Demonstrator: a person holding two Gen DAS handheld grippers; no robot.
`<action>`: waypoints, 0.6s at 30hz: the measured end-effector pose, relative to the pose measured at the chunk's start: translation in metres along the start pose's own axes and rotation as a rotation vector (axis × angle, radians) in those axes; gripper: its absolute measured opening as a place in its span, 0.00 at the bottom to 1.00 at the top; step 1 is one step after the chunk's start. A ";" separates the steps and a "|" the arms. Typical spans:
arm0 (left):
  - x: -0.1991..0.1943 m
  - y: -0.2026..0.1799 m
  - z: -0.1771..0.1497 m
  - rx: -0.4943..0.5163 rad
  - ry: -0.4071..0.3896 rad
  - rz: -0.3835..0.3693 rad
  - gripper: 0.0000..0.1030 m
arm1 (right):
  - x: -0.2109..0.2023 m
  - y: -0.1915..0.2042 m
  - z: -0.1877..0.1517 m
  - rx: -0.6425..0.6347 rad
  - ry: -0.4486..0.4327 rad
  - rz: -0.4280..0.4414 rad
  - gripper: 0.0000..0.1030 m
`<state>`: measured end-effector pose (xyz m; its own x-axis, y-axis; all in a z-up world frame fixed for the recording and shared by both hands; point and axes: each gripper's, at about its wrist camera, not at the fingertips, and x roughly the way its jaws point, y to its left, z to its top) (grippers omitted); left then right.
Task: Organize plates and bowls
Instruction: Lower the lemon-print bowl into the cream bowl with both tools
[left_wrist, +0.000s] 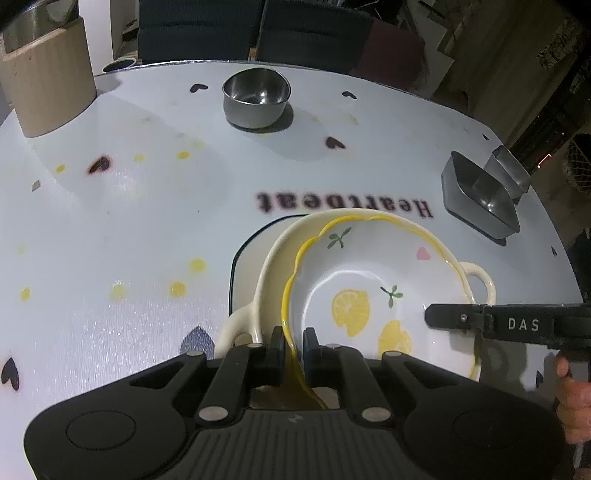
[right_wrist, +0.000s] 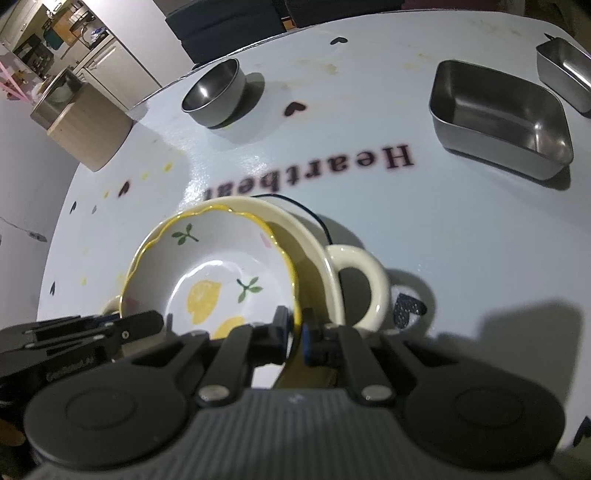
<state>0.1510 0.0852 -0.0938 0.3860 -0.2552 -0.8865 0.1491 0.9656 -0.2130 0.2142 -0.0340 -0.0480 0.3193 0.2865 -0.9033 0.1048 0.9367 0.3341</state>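
Lemon bowl (left_wrist: 373, 291): white, wavy yellow rim, lemons, green sprigs, a pink heart; sits tilted inside the cream two-handled dish (right_wrist: 321, 251), which rests on a dark-rimmed plate (left_wrist: 251, 254).
Left gripper (left_wrist: 293, 350): jaws nearly closed, pinching the bowl's near rim.
Right gripper (right_wrist: 295, 334): jaws nearly closed on the opposite rim.
Writing: "Heartbeat" on the tablecloth (left_wrist: 147, 229); "DAS" on the right gripper's side.
Surroundings: round steel bowl (left_wrist: 256, 98), two rectangular steel trays (right_wrist: 498, 118), beige container (left_wrist: 48, 77), all well apart.
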 end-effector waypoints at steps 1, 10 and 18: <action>-0.001 0.000 -0.001 -0.006 0.005 -0.002 0.11 | 0.000 0.000 0.000 0.001 0.000 0.001 0.08; -0.004 -0.005 -0.003 0.018 0.001 0.014 0.12 | -0.001 0.001 -0.001 0.004 0.013 0.004 0.08; -0.004 -0.006 -0.004 0.044 -0.026 0.042 0.10 | -0.006 -0.002 0.000 0.019 -0.006 -0.001 0.12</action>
<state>0.1443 0.0804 -0.0904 0.4165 -0.2160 -0.8831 0.1716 0.9726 -0.1569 0.2118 -0.0374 -0.0436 0.3247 0.2841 -0.9021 0.1232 0.9330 0.3382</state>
